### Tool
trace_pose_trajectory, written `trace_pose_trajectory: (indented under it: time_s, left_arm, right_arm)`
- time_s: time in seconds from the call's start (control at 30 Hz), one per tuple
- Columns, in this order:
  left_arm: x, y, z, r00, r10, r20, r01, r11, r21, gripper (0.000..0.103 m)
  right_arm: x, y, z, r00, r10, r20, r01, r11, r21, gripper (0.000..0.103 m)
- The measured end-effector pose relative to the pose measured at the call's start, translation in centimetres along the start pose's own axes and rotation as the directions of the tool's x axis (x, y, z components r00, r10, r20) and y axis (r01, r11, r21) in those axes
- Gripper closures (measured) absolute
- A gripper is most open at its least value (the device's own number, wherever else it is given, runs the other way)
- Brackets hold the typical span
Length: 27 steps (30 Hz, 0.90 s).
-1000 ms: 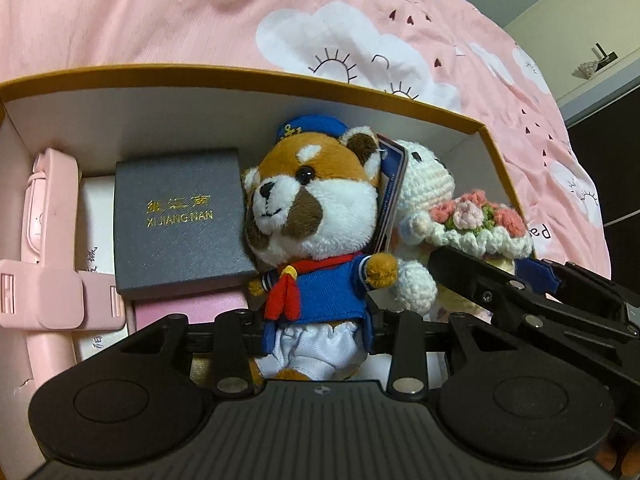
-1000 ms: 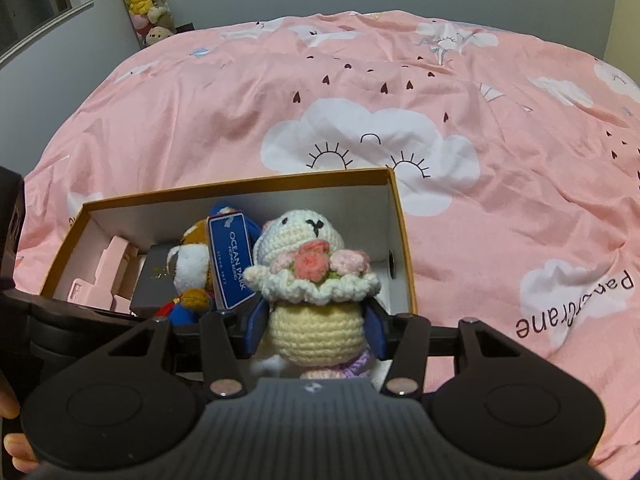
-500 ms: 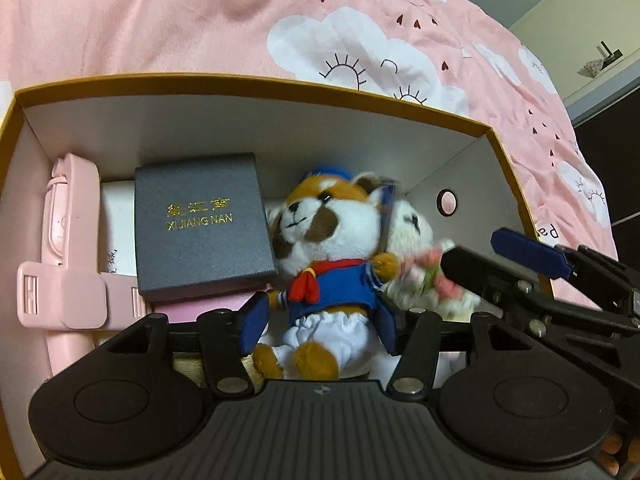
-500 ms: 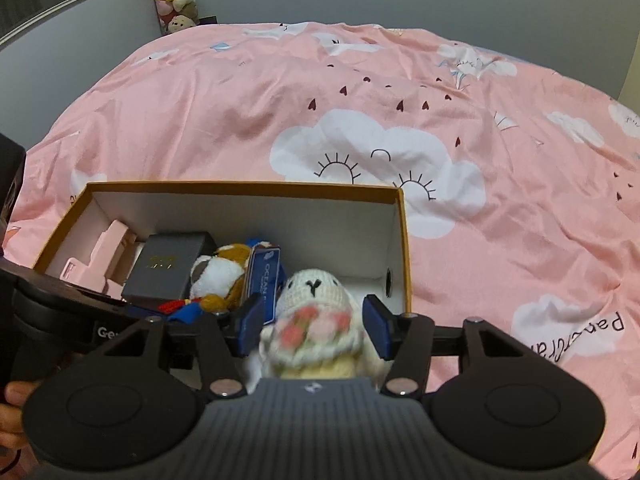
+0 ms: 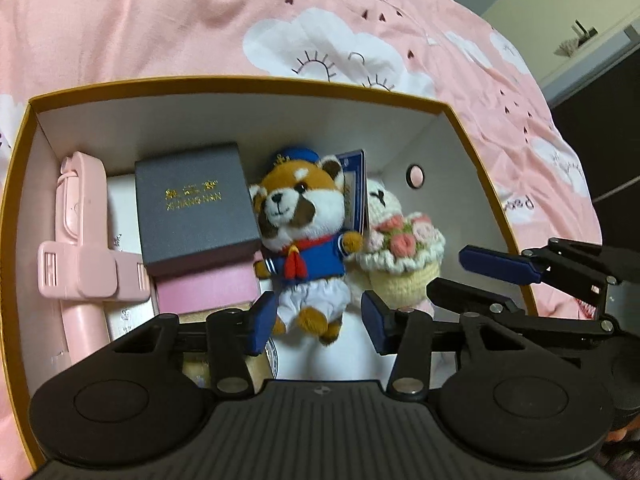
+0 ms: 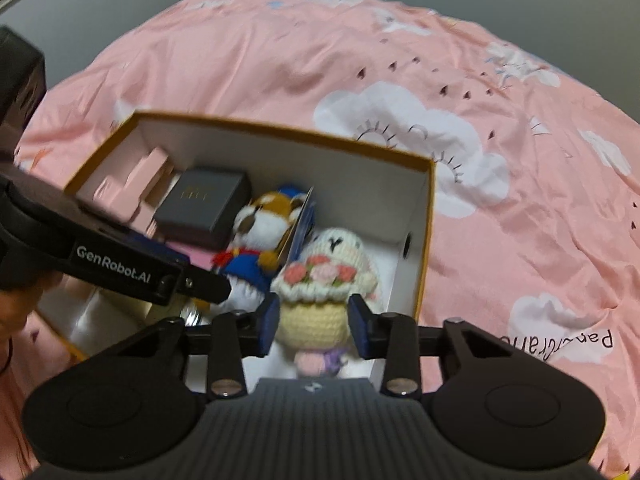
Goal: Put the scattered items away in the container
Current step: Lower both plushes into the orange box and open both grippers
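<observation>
With both toys down inside the box [image 5: 256, 82]:
Left gripper [image 5: 318, 322]: closing, pads clear of red panda plush [image 5: 304, 236].
Right gripper [image 6: 314, 326]: closing beside crochet doll [image 6: 324, 296], contact unclear.
Risk: closing pads may snag a toy and lift it out.

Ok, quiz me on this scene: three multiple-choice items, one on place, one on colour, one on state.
1. Where is the red panda plush?
A on the bedspread
B in the box, between the grey case and the crochet doll
C under the case

2. Its jacket is:
A green
B black
C blue

3. The box is:
A open-topped
B lidded
C overturned

Answers:
1 B, it lies inside, between the two.
2 C, blue shows under the red scarf.
3 A, the contents show from above.
</observation>
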<state>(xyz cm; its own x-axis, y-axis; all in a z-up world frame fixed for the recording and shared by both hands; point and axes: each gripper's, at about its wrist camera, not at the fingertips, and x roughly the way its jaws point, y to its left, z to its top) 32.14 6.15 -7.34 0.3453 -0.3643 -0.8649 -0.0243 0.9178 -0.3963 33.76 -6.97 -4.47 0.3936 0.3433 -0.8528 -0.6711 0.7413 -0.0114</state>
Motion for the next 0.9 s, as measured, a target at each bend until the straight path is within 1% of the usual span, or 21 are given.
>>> trace_pose_trajectory:
  time_s: [0.07, 0.1, 0.17, 0.2, 0.27, 0.4, 0.5, 0.67, 0.73, 0.83, 0.9]
  left_arm:
    - [0.1, 0.0, -0.1, 1.0, 0.009, 0.002, -0.009, 1.0, 0.002, 0.051]
    - [0.1, 0.0, -0.2, 1.0, 0.01, 0.003, -0.01, 1.0, 0.0, 0.051]
    - [0.0, 0.1, -0.2, 1.0, 0.007, 0.006, -0.007, 1.0, -0.004, 0.051]
    - [-0.1, 0.1, -0.2, 1.0, 0.006, 0.007, -0.006, 1.0, -0.004, 0.051]
    - [-0.1, 0.1, -0.2, 1.0, 0.006, 0.01, -0.006, 1.0, -0.002, 0.051]
    - [-0.1, 0.3, -0.2, 1.0, 0.007, 0.016, -0.007, 1.0, 0.001, 0.051]
    - [-0.1, 0.2, -0.3, 1.0, 0.01, 0.018, -0.01, 1.0, 0.005, 0.051]
    - [-0.6, 0.0, -0.6, 0.999, 0.023, 0.032, -0.024, 0.999, 0.024, 0.051]
    - [-0.9, -0.2, -0.8, 0.998, 0.04, 0.041, -0.042, 0.998, 0.04, 0.051]
    - [-1.4, -0.6, -1.2, 0.995, 0.081, 0.06, -0.085, 0.994, 0.072, 0.051]
    - [-1.7, -0.9, -1.5, 0.993, 0.098, 0.066, -0.103, 0.991, 0.08, 0.051]
  right_arm:
    - [0.3, 0.2, -0.1, 0.999, 0.009, -0.041, -0.01, 1.0, -0.019, 0.074]
    - [0.5, 0.2, -0.2, 0.998, 0.014, -0.06, -0.016, 1.0, -0.026, 0.074]
    - [1.0, 0.2, -0.2, 0.995, 0.024, -0.093, -0.026, 0.999, -0.023, 0.079]
    - [1.3, 0.2, -0.1, 0.994, 0.021, -0.108, -0.023, 1.0, -0.017, 0.079]
    - [1.9, 0.4, 0.1, 0.994, -0.012, -0.113, 0.009, 0.999, -0.032, 0.083]
    - [2.5, 0.5, 0.7, 0.993, -0.044, -0.11, 0.041, 0.999, -0.033, 0.083]
    - [3.1, 0.8, 1.2, 0.993, -0.052, -0.102, 0.048, 0.998, -0.04, 0.084]
    - [3.9, 0.5, 2.0, 0.994, -0.06, -0.087, 0.061, 0.998, 0.002, 0.085]
    - [3.8, 0.3, 2.0, 0.995, -0.052, -0.084, 0.054, 0.998, 0.022, 0.085]
    - [3.2, 0.4, 1.6, 0.996, -0.049, -0.072, 0.05, 0.999, 0.019, 0.084]
    - [2.7, 0.5, 1.3, 0.997, -0.032, -0.068, 0.034, 0.999, 0.028, 0.083]
